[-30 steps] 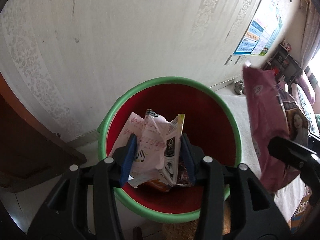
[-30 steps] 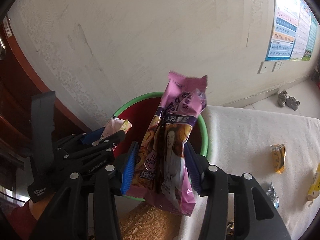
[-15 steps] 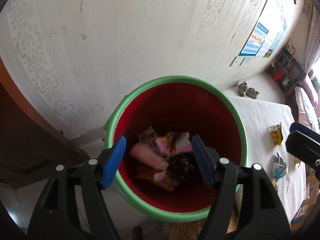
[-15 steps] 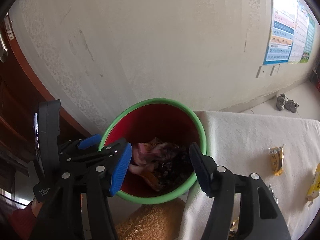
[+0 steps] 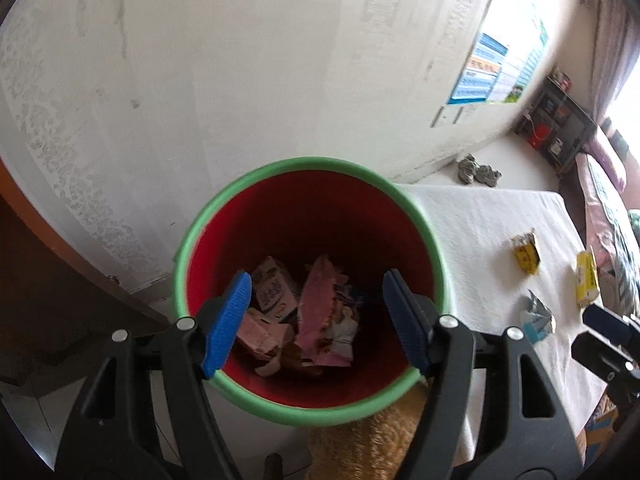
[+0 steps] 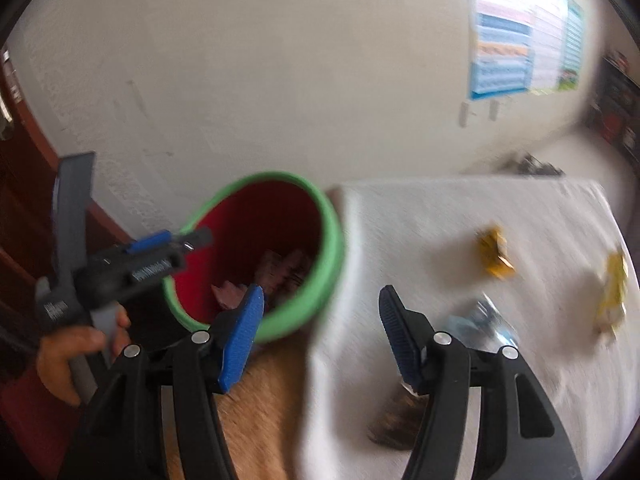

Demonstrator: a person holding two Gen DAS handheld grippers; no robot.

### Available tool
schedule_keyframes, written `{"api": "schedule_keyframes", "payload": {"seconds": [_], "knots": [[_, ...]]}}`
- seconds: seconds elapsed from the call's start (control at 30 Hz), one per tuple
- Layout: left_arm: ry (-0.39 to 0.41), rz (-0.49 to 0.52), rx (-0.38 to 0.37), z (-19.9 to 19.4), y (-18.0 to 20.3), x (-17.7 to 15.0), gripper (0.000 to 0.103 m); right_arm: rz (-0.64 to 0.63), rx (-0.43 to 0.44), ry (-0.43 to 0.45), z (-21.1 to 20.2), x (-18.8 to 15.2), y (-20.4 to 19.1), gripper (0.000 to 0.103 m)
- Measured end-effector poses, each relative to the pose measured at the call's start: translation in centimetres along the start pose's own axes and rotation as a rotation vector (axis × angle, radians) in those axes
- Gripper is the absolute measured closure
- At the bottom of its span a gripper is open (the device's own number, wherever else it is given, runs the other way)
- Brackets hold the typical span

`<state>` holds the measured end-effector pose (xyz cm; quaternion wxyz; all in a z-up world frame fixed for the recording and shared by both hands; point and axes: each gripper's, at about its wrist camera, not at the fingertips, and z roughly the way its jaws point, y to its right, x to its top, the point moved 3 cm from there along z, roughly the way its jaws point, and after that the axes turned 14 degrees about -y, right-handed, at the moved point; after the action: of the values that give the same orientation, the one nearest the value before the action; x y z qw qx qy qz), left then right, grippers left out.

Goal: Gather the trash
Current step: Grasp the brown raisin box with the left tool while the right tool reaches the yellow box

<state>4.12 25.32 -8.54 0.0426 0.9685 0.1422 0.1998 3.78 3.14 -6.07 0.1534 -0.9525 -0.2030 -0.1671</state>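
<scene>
white-cloth table [image 6: 460, 220] by wall | bin [image 5: 308, 168] at its left edge, wrappers [image 5: 320, 312] inside | left gripper [image 5: 316, 324], right gripper [image 6: 320, 332] wide, empty | next: yellow packets [image 6: 494, 254] right of bin, approach low, pinch mid-pack

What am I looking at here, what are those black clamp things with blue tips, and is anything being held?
These are two hand-held grabbers, each carrying a wide-angle camera looking along its jaws. One picture comes from the left gripper, which hangs over a red bin with a green rim. Crumpled wrappers lie inside. The other picture comes from the right gripper, over the edge of a white cloth. A person's hand holds the left grabber there. Both jaws stand open with nothing between them; the left ones have just been opening. Two yellow packets and a silvery wrapper wait on the cloth.
</scene>
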Motion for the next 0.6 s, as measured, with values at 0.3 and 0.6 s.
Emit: {"api": "schedule_keyframes", "payload": {"seconds": [0.3, 0.6], "knots": [[-0.069, 0.244, -0.112, 1.0, 10.7, -3.6, 0.033, 0.243, -0.065, 0.023, -2.9, -6.0, 8.6, 0.044], [-0.239, 0.49, -0.148, 5.4, 20.6, -9.2, 0.031, 0.441, -0.084, 0.065, -5.7, -10.6, 15.0, 0.044]]}}
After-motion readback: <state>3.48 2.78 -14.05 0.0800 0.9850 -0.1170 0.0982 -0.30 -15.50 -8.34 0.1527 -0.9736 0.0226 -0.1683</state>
